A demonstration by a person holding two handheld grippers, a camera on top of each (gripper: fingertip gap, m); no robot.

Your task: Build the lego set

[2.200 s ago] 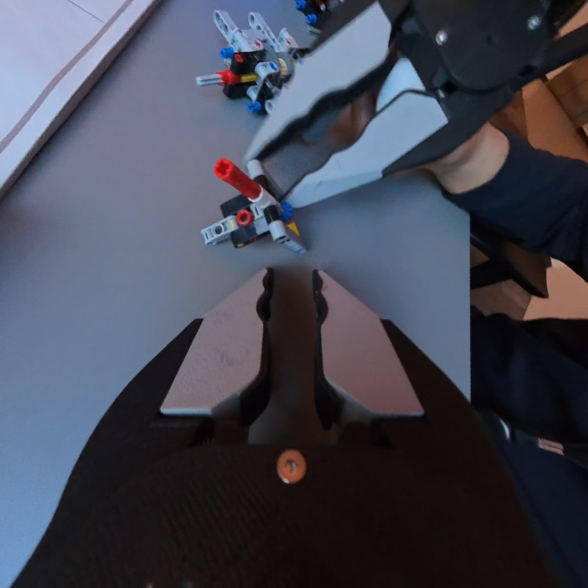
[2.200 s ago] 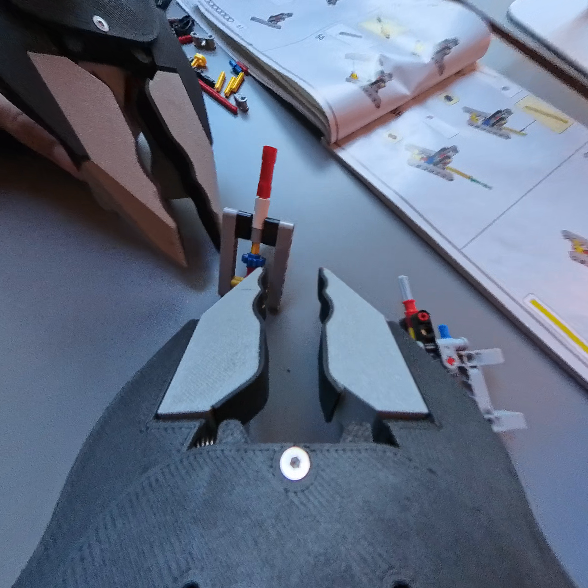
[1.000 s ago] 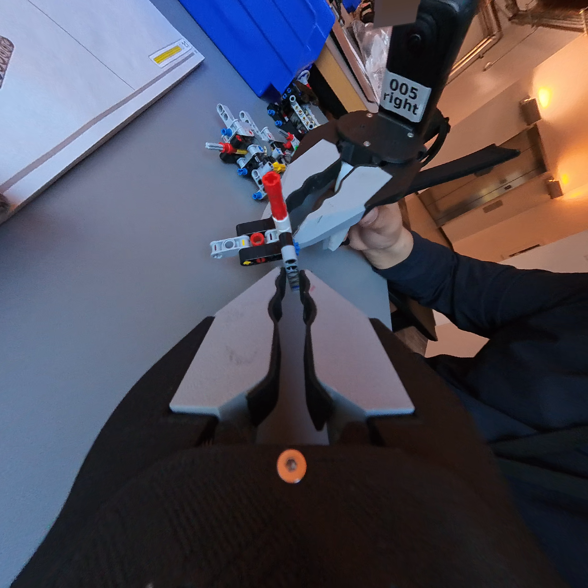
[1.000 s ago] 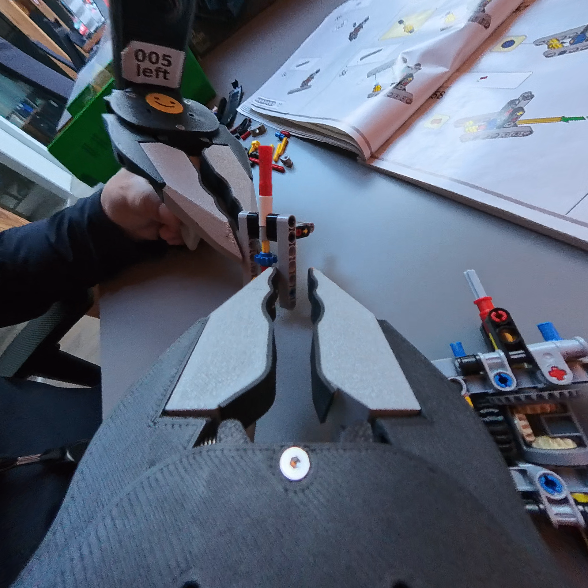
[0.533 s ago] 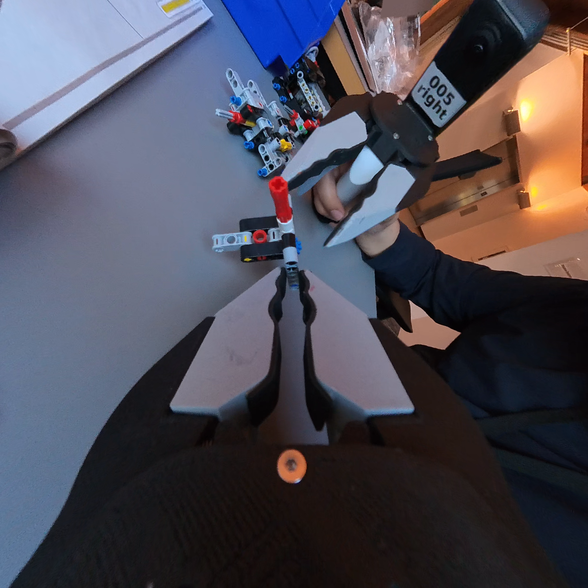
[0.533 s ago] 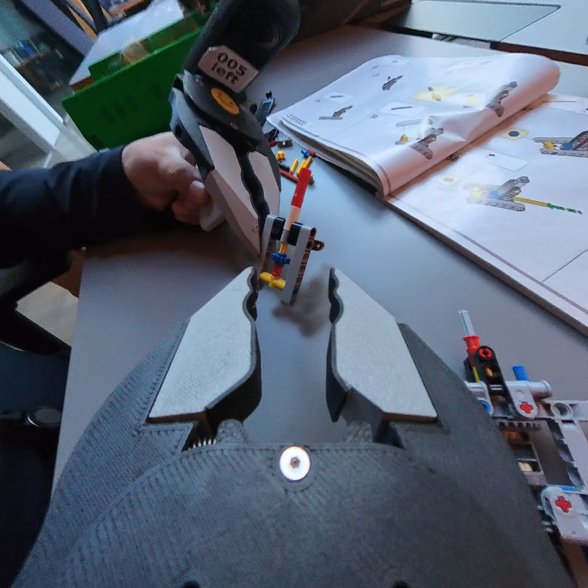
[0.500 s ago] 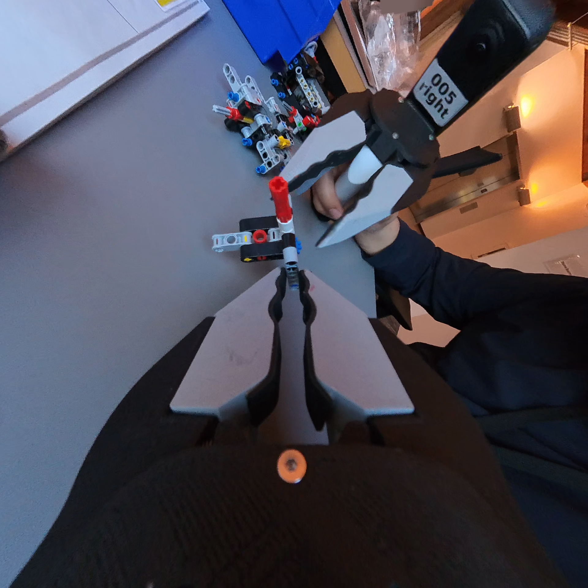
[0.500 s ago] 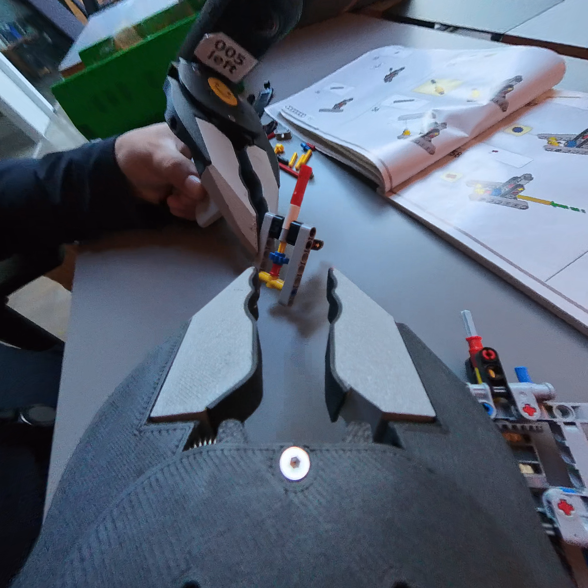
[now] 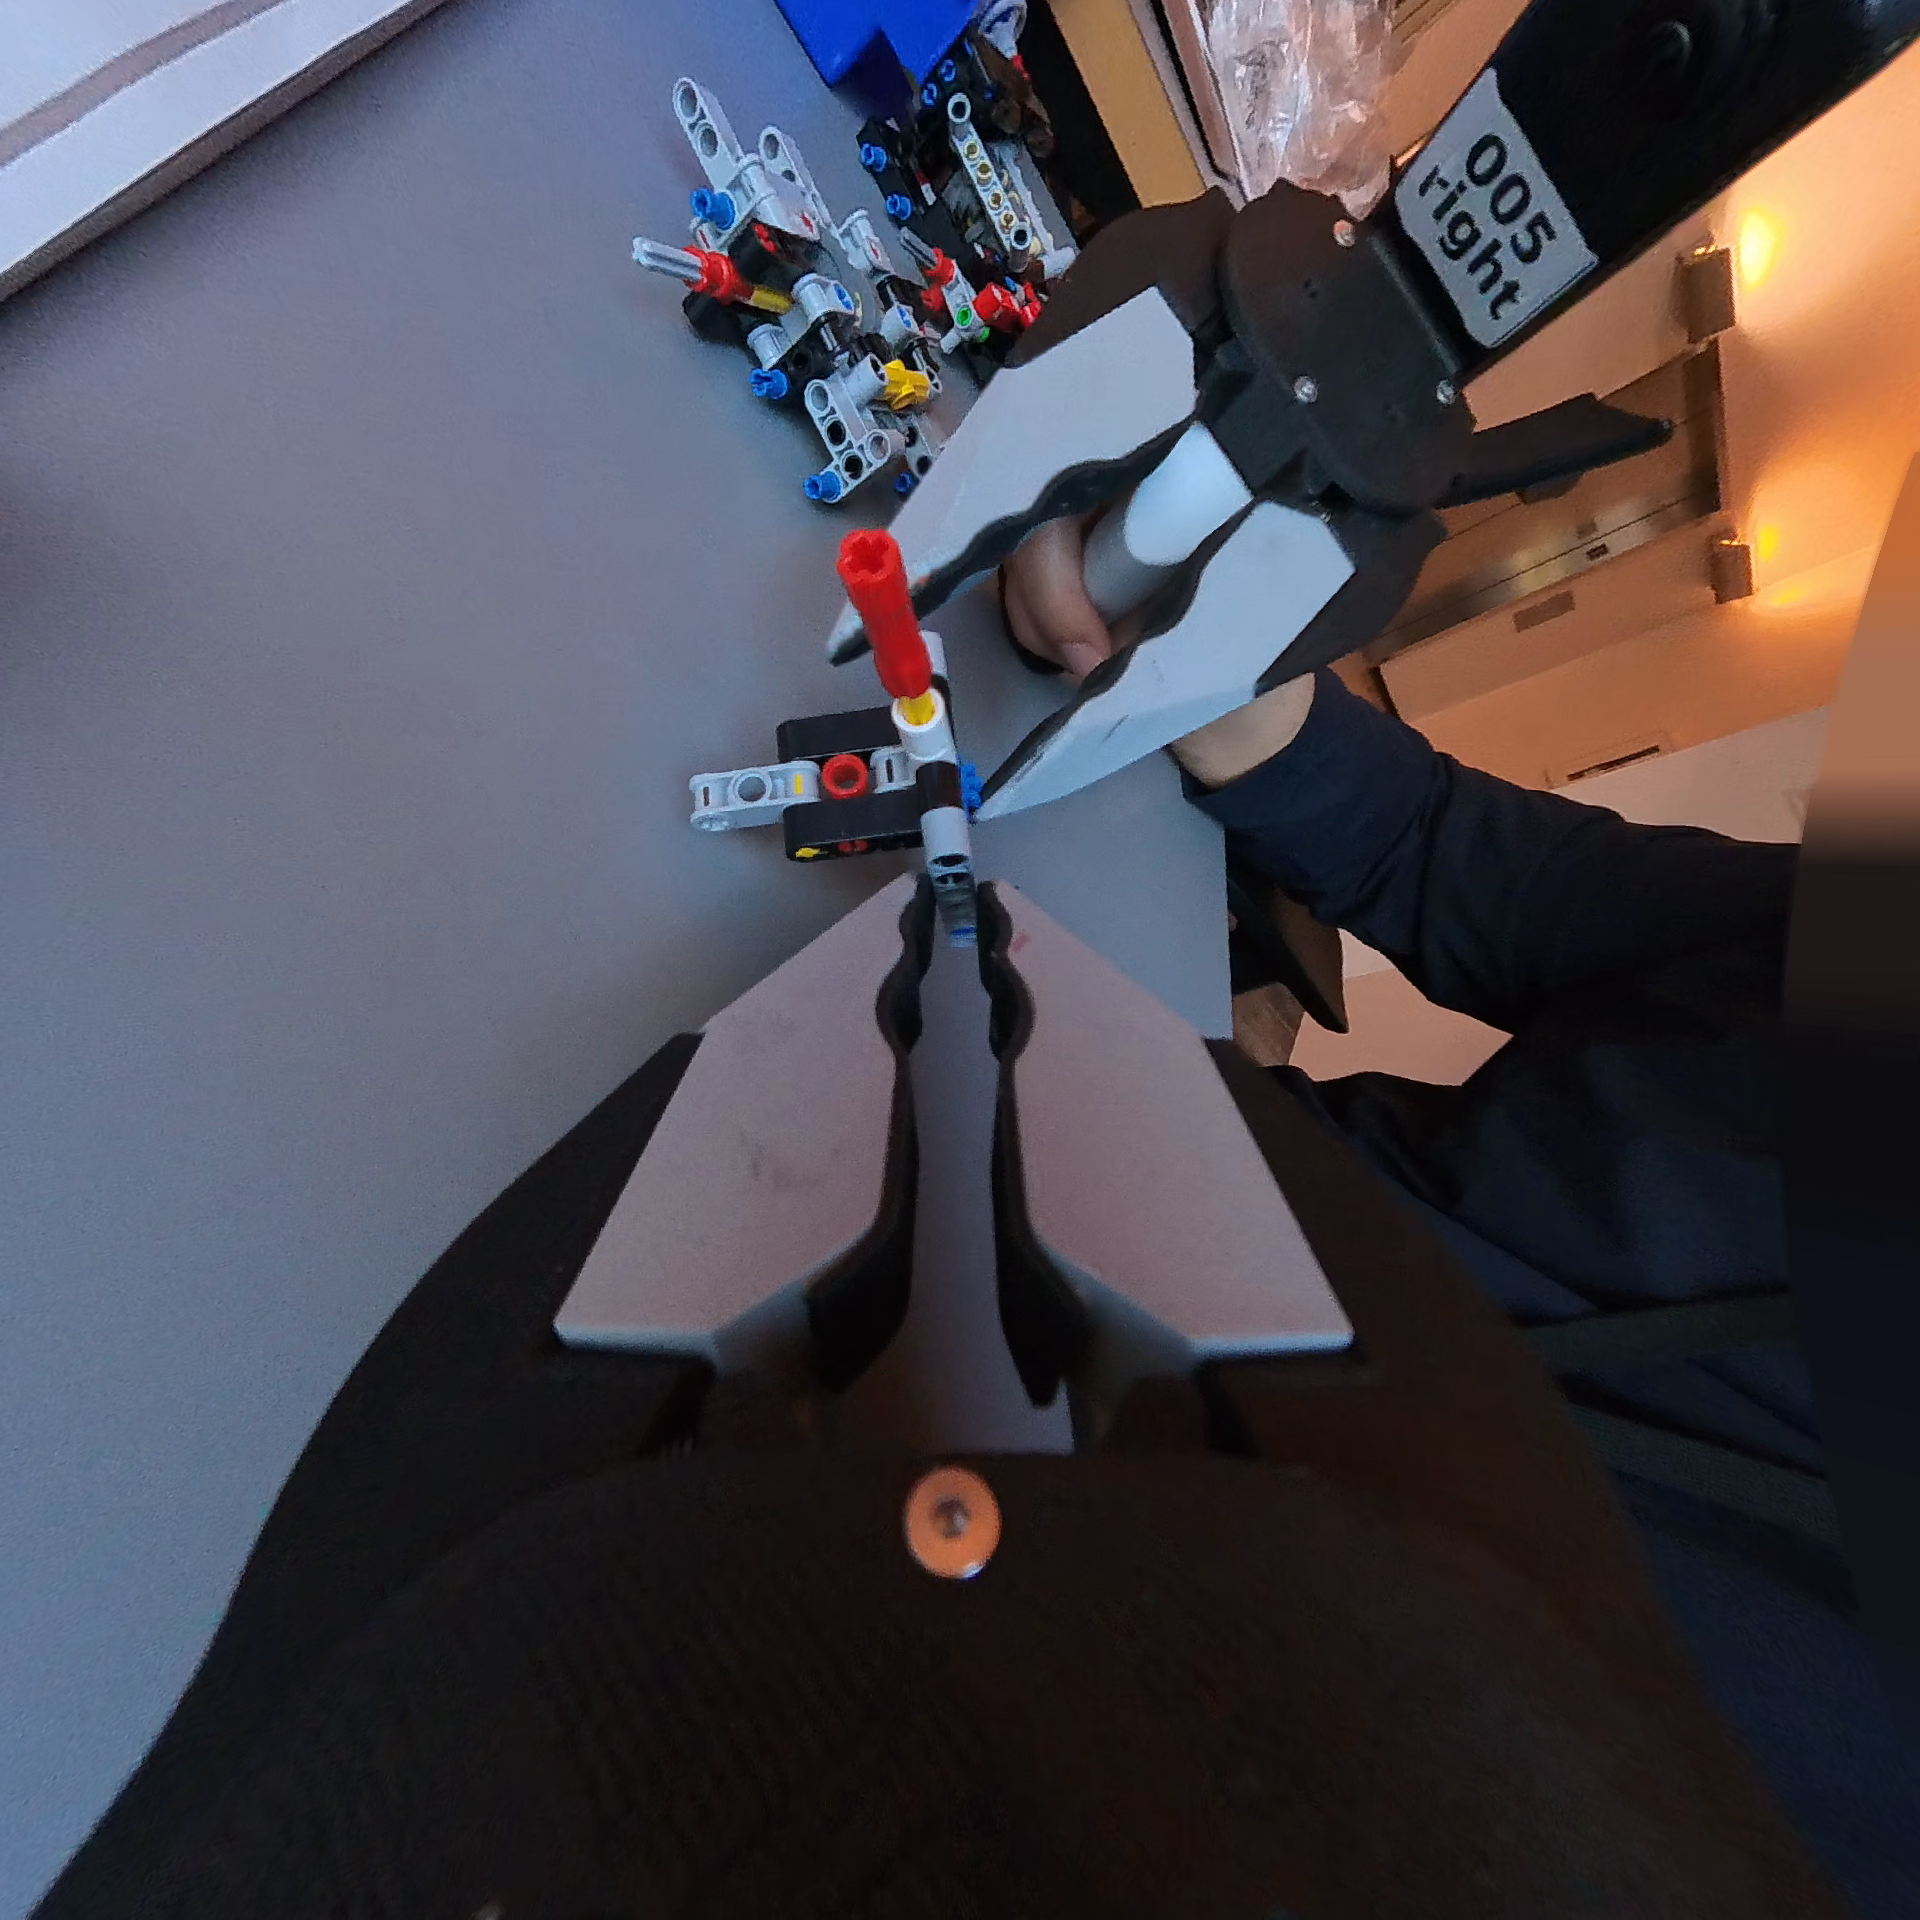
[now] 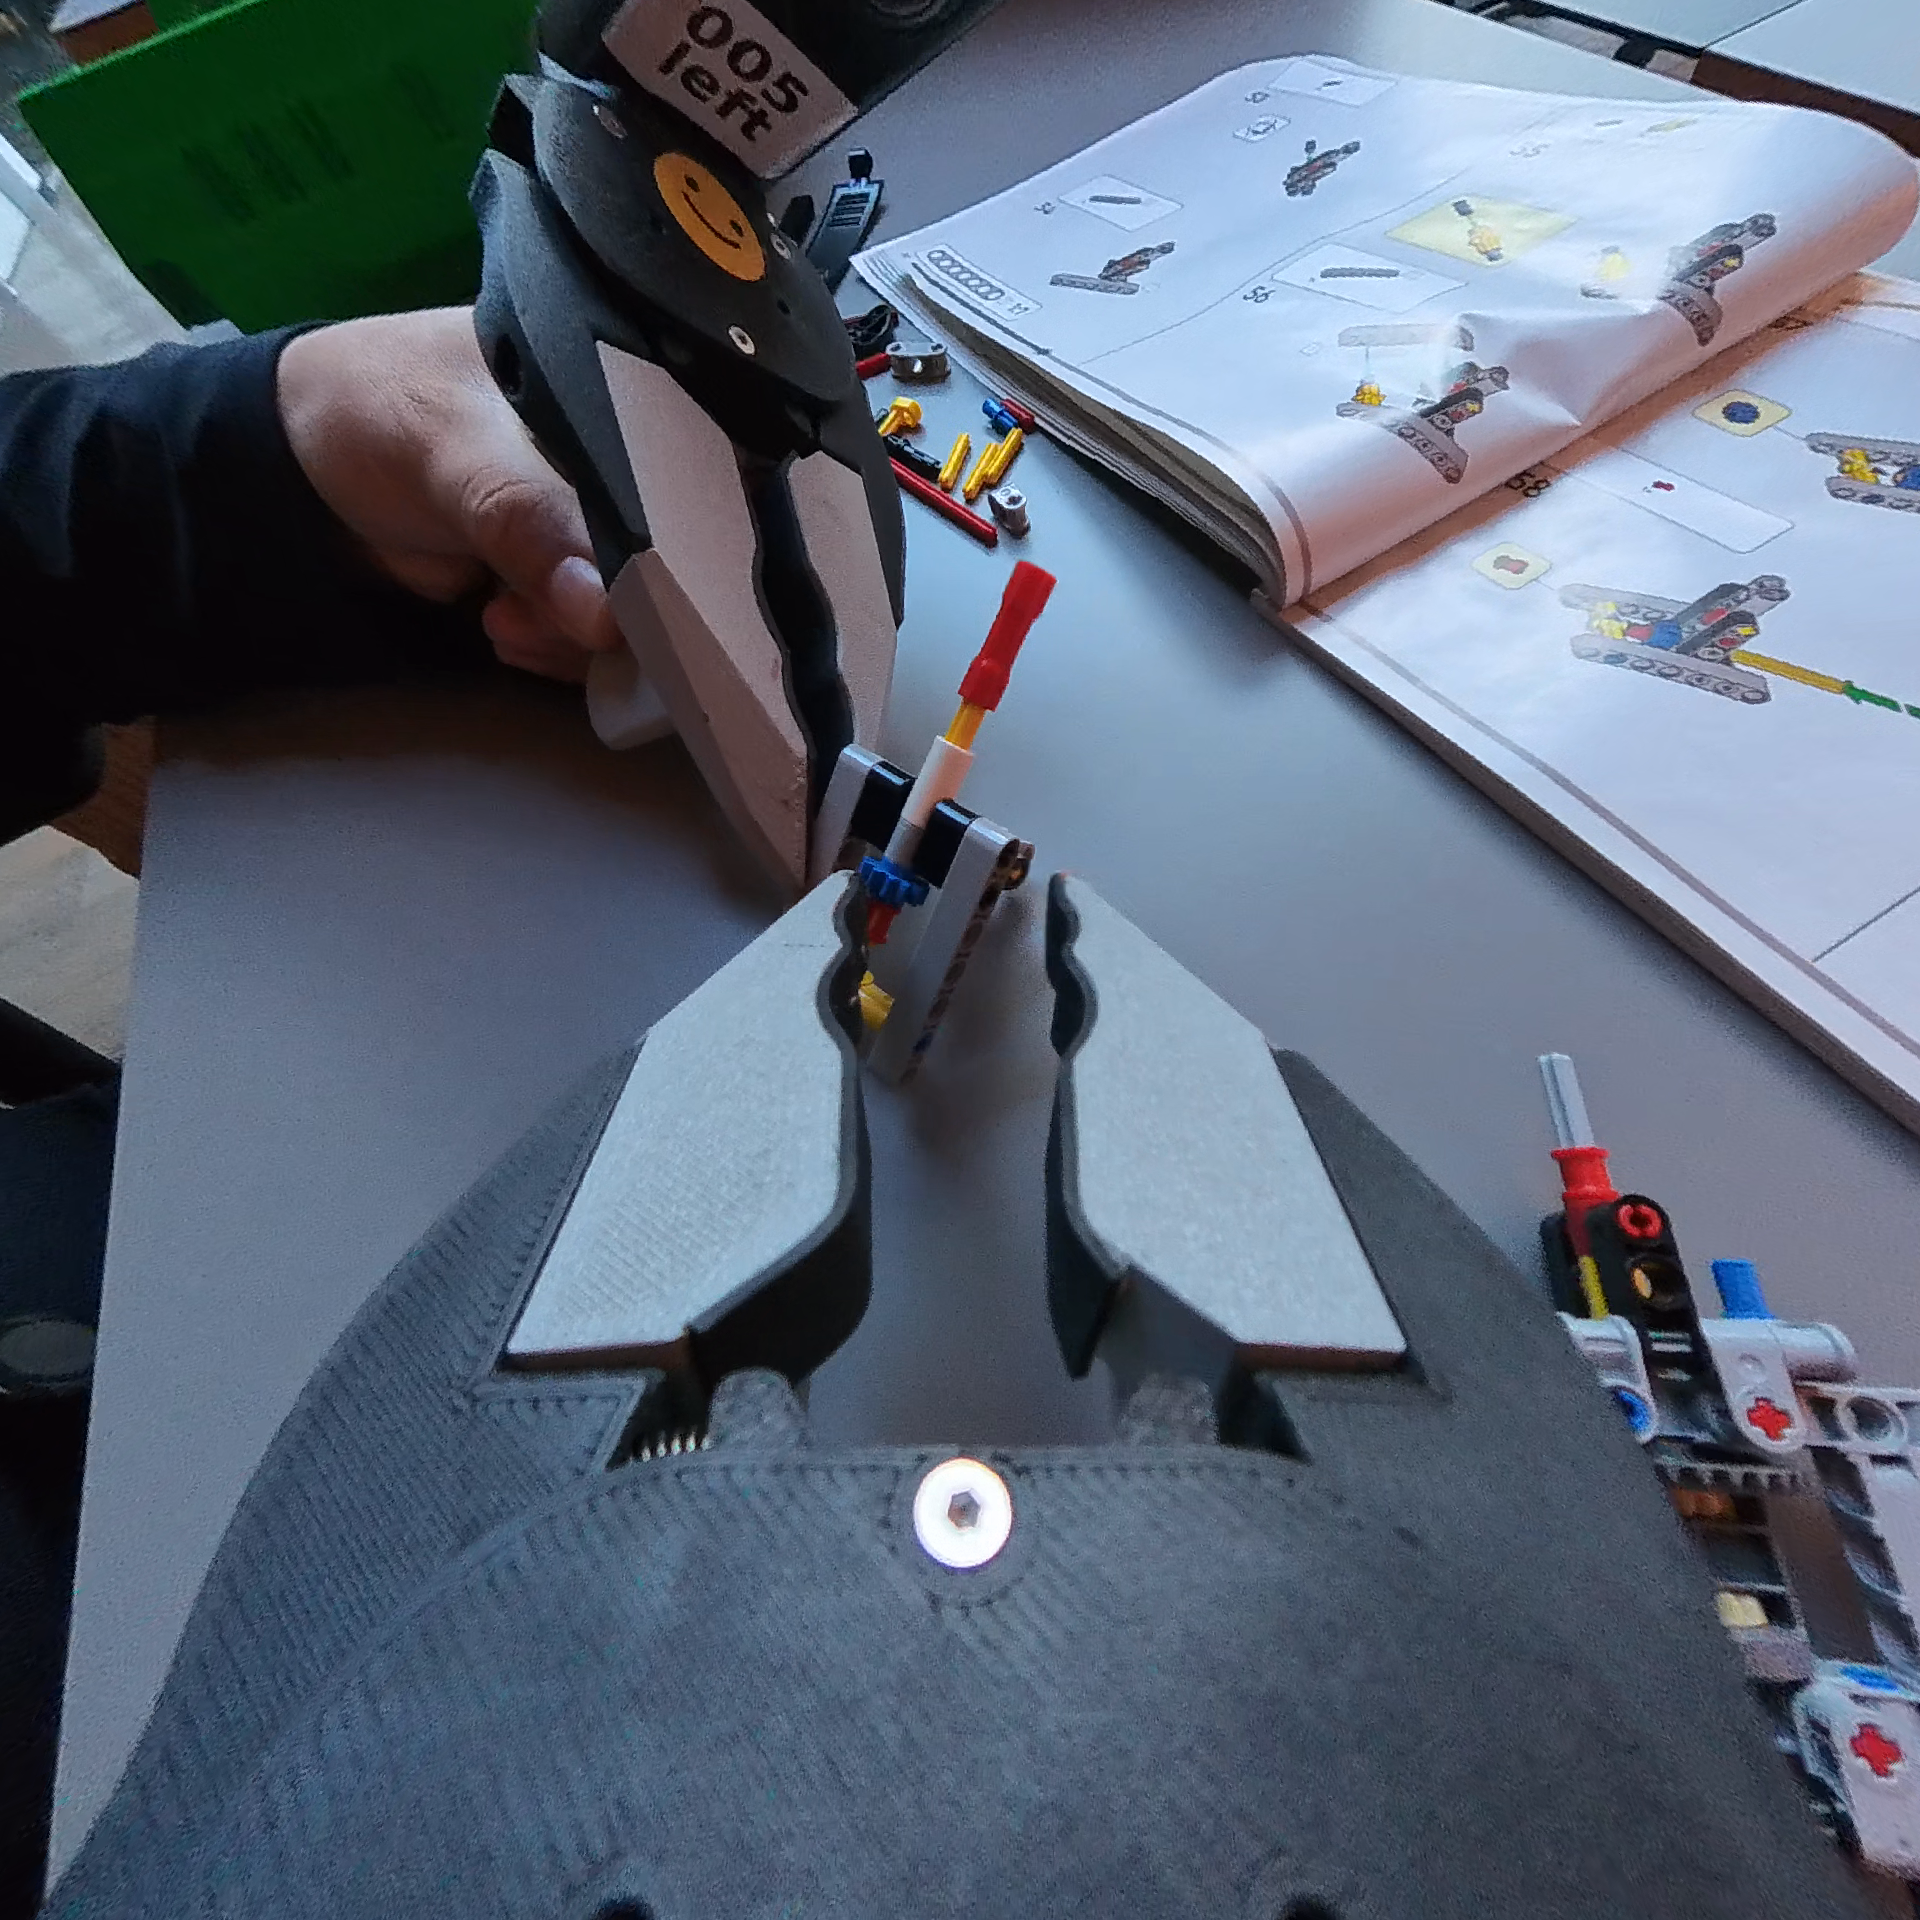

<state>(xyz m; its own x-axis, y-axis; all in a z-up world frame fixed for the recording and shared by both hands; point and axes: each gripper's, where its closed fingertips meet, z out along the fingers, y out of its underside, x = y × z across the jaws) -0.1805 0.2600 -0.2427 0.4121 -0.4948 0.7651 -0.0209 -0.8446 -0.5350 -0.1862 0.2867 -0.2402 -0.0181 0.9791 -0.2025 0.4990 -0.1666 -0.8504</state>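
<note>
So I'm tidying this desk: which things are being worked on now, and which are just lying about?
In use:
- small brick assembly, clamped by left hand-held gripper
- right hand-held gripper, open around it

Lying about:
- instruction booklet
- loose pins
- larger brick build

I am at a hobby or lab workroom set up for toy-brick building. Ahead and to the right of my right claw [image 10: 951, 914] an open instruction booklet [image 10: 1455, 343] lies on the grey counter [image 10: 416, 935]. Loose small pins [image 10: 966, 462] lie beyond it, green [image 10: 260, 156] and blue storage bins [image 9: 883, 31] stand at the counter's edges, and half-built brick assemblies [image 9: 821, 312] sit nearby.
</note>
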